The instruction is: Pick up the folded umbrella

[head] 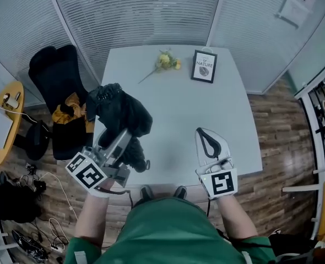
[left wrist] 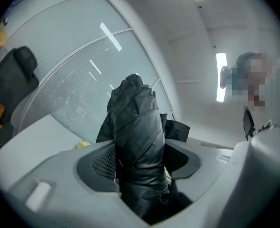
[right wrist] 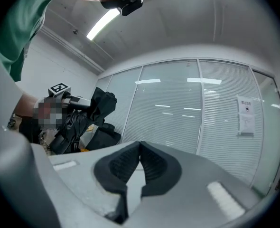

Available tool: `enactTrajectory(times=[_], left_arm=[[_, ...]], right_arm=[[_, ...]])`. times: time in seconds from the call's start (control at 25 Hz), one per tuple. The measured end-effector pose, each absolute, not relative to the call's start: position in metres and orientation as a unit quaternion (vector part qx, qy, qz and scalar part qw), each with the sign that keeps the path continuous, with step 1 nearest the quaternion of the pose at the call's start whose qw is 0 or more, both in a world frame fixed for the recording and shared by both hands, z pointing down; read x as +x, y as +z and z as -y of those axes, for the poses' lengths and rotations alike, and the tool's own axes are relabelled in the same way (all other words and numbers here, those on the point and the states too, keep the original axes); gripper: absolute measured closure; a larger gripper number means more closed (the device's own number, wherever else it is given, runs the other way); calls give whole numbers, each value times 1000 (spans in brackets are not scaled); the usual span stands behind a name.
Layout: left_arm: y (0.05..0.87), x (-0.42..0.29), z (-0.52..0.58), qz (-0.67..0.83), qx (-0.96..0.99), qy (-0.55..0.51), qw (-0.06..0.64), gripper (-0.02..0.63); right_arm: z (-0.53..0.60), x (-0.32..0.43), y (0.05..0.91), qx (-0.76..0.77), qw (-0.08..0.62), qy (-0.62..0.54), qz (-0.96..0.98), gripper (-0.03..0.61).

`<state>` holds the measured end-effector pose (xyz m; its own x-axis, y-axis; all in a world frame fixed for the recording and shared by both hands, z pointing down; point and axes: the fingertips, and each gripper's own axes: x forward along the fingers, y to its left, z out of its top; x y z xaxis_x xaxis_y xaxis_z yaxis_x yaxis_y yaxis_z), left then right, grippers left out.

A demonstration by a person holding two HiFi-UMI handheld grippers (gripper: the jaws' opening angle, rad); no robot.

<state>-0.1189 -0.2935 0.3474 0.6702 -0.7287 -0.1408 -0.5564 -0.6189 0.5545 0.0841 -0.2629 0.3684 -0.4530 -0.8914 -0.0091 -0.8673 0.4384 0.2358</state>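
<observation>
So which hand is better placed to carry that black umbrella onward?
Left. The left gripper is clamped on the folded umbrella and holds it up off the table. The right gripper has its jaws together with nothing between them, off to the side near the table's front edge.

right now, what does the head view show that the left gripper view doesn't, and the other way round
Only the head view: the right tongs, shut and empty over the table, a framed picture and the wooden floor.
Only the left gripper view: ceiling lights and, close up, the pads pressing the folded umbrella from both sides.
Both: the folded umbrella clamped in the left tongs, the black chair and the yellow flower.
</observation>
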Motion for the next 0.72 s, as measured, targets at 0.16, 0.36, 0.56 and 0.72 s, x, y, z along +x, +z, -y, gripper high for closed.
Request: enactTrajectory(times=[0.16,0.36,0.56,0.72], left_arm=[[328,-134,305,391,885,-172,184,331],[302,-135,297,386,879,-217,179,331],[276,-131,296,357,878,-262,183,331],[265,-130,294,346,879,-276,177,331]], right_arm=[[267,80,359,508,44,-123,851,577],[257,90,348,507,31,-139,850,577],[268,101,343,519,28,-129,845,577],[274,105,343,527,24,-124,841,577]])
